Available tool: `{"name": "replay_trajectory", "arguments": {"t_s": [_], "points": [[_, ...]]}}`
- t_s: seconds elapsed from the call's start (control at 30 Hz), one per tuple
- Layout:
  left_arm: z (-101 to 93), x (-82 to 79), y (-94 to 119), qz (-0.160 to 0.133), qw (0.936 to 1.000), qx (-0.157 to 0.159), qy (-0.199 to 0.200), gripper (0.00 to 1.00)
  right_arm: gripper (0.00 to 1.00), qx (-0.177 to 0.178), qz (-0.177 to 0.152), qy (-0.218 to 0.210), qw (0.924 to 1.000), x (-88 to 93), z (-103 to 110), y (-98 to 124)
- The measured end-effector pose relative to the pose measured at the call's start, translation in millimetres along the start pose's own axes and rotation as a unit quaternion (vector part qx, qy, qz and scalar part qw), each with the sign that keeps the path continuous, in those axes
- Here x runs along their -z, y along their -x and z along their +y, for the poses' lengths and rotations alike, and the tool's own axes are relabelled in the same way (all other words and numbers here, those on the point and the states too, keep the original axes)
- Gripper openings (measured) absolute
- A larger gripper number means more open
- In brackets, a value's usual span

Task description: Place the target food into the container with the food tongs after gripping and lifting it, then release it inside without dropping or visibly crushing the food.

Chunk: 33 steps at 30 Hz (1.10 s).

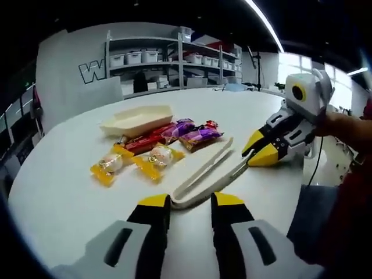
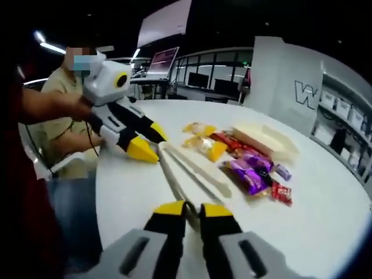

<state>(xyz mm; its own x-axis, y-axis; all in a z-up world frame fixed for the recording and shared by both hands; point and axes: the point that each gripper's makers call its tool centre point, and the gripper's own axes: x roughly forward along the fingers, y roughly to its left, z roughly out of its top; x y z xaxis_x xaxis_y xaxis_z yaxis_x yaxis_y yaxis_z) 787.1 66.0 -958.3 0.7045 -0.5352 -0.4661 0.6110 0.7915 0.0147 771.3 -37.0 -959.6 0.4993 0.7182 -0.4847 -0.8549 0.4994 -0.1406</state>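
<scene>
On the round white table, my left gripper sits spread about the joined end of the smooth cream plastic tongs, while my right gripper pinches their tips, likely to lift them. Crinkly wrapped sweets lie mid-table beside the shallow boat-shaped container, nearer the far edge.

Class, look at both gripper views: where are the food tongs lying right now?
The food tongs lie on the white table between the two grippers, beside the wrapped candies, one end at each gripper's jaws.
</scene>
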Motion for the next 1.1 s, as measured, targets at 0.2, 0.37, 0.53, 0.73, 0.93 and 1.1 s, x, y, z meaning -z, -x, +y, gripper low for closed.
{"name": "replay_trajectory", "arguments": {"t_s": [0.2,0.37,0.53,0.73,0.93,1.1], "points": [[-1.9,-0.9,-2,0.003,0.9997,0.006,-0.022,0.32,0.00,-0.035,0.002,0.004,0.9994,0.8,9,2],[-2.4,-1.8,-6,-0.003,0.9994,0.022,-0.025,0.34,0.00,-0.078,-0.017,-0.015,0.9967,-1.4,21,5],[0.2,-2.5,-9,-0.009,0.9992,0.032,-0.020,0.41,0.00,-0.086,-0.024,-0.014,0.9959,-1.3,21,6],[-11.5,-12.9,-7,-0.042,0.9963,0.074,0.003,0.49,0.00,-0.120,-0.052,-0.032,0.9909,-11.4,29,19],[-23.3,-25.8,-3,-0.078,0.9876,0.126,0.051,0.55,0.00,-0.155,-0.098,-0.067,0.9808,-28.6,37,30],[-31.7,-40.5,3,-0.115,0.9726,0.172,0.107,0.56,0.00,-0.177,-0.153,-0.099,0.9672,-50.4,37,42]]}}
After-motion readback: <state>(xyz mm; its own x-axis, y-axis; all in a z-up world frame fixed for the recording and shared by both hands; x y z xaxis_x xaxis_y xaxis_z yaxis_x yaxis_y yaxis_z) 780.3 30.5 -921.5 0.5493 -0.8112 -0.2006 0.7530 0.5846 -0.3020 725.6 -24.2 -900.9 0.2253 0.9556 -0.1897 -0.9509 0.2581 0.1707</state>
